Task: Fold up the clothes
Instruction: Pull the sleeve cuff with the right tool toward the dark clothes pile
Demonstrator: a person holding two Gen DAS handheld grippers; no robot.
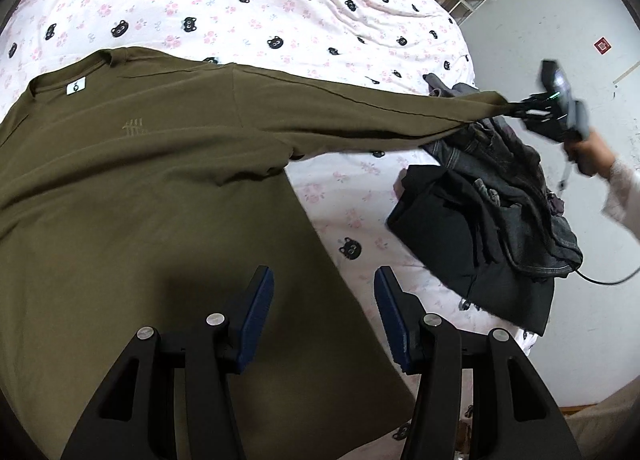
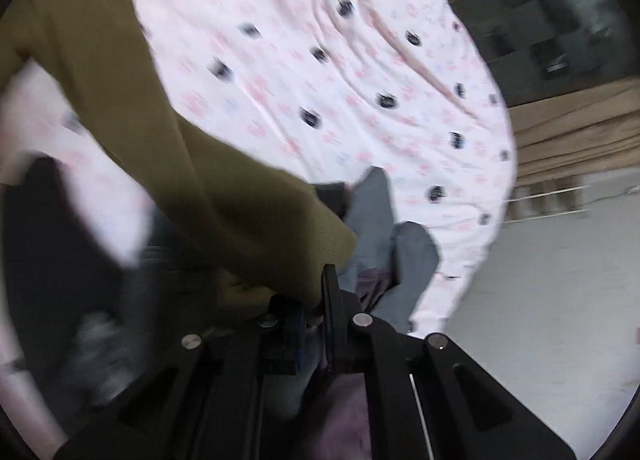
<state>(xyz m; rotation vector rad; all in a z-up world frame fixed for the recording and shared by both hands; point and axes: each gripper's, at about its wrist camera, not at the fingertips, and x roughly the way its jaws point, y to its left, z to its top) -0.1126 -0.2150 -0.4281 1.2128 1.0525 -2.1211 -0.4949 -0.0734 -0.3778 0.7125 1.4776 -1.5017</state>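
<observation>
Olive long-sleeved shirt (image 1: 140, 188) lies flat on the patterned bedsheet (image 1: 280, 8). Left gripper (image 1: 324, 300) hovers over its hem, jaws spread, empty. Right gripper (image 2: 316, 300), jaws pinching the sleeve cuff (image 2: 280, 260); only the left view shows the sleeve stretched taut above the dark clothes pile (image 1: 480, 228).

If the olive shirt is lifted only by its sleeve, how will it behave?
Probably floppy: the olive shirt lies limp on the bed, and its sleeve stretches to the right gripper, whose jaws are shut on the cuff. The body would likely drag and wrinkle. It seems light, judging by the thin fabric.
</observation>
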